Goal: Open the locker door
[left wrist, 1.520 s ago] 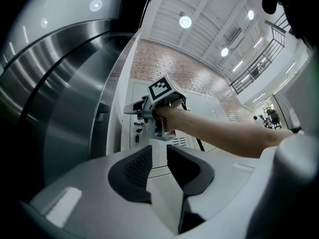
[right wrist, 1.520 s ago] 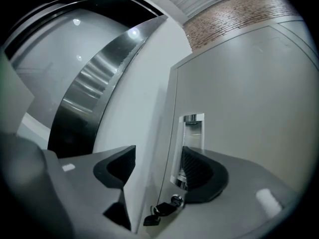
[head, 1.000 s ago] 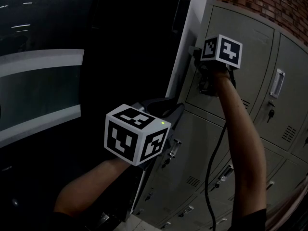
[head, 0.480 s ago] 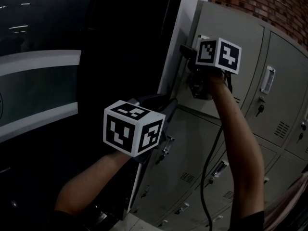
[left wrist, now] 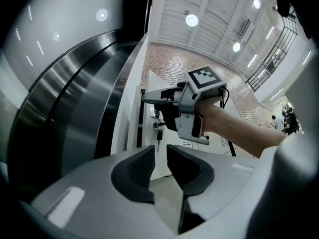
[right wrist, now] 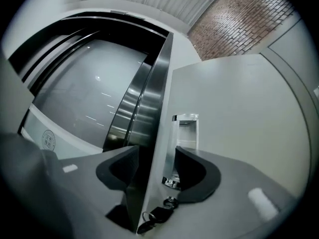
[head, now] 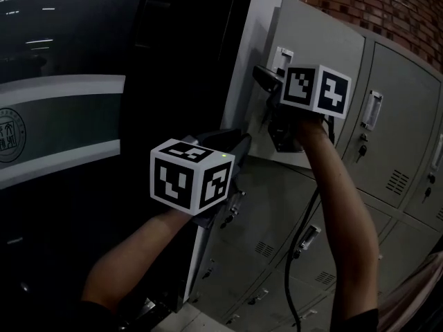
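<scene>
The grey locker door (head: 325,40) at the top left of the bank stands swung out from the cabinet. My right gripper (head: 266,81) is at its free edge, beside the chrome handle (head: 282,57). In the right gripper view the door (right wrist: 239,108) runs edge-on between the open jaws of that gripper (right wrist: 157,171), which have just been closing; a thin gap shows at the right pad (right wrist: 187,176). A key bunch (right wrist: 157,215) hangs from the lock below. My left gripper (head: 239,147) hangs lower, off the door; its jaws (left wrist: 159,168) stand slightly apart with nothing between them.
More grey lockers (head: 394,137) stand to the right and below (head: 277,220). A white pillar (head: 259,19) and a dark curved wall (head: 69,116) lie left of the door. Brick wall (head: 374,5) rises behind. A black cable (head: 301,254) hangs beside my right arm.
The locker door has swung further out to the left, and my right gripper has gone left with it at its edge. My left gripper has shifted a little up and right.
</scene>
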A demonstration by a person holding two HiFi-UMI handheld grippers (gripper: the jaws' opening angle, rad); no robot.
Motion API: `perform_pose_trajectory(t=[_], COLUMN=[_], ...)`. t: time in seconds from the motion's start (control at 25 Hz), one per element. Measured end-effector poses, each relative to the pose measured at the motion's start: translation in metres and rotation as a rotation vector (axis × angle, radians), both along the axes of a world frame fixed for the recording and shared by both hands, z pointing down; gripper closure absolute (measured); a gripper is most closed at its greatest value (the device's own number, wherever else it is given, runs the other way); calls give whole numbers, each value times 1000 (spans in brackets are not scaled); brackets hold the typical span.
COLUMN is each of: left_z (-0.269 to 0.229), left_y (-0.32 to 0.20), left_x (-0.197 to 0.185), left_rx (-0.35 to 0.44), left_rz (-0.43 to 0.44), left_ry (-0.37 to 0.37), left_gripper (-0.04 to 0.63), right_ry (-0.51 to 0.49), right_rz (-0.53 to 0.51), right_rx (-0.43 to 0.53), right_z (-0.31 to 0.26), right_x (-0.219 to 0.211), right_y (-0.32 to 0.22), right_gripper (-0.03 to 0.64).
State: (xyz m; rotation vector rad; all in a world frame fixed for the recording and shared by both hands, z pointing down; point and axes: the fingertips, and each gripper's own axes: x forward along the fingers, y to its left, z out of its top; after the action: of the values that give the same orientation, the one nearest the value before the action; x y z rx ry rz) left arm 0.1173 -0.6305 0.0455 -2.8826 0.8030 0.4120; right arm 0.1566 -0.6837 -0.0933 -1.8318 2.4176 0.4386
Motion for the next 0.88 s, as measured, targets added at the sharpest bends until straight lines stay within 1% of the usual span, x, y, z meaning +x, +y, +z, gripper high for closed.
perform_pose_trajectory(t=[0.16, 0.36, 0.52, 0.68, 0.88], left_z=[1, -3, -4, -1, 5], left_y=[17, 50, 75, 95, 114], left_x=[-4, -3, 2, 10, 22], left_rx=[-2, 4, 17, 21, 18], left_rz=[-54, -89, -102, -109, -100], left_ry=[10, 11, 6, -1, -13], left_gripper=[523, 523, 523, 523, 523], right_ry=[40, 45, 49, 54, 32], right_rz=[-29, -70, -89, -88, -88], right_rx=[10, 13, 24, 39, 56], right_z=[1, 2, 1, 1, 3], right_x=[-4, -4, -1, 9, 23], right_y=[32, 69, 98, 122, 146], right_gripper=[411, 414, 422, 451, 449])
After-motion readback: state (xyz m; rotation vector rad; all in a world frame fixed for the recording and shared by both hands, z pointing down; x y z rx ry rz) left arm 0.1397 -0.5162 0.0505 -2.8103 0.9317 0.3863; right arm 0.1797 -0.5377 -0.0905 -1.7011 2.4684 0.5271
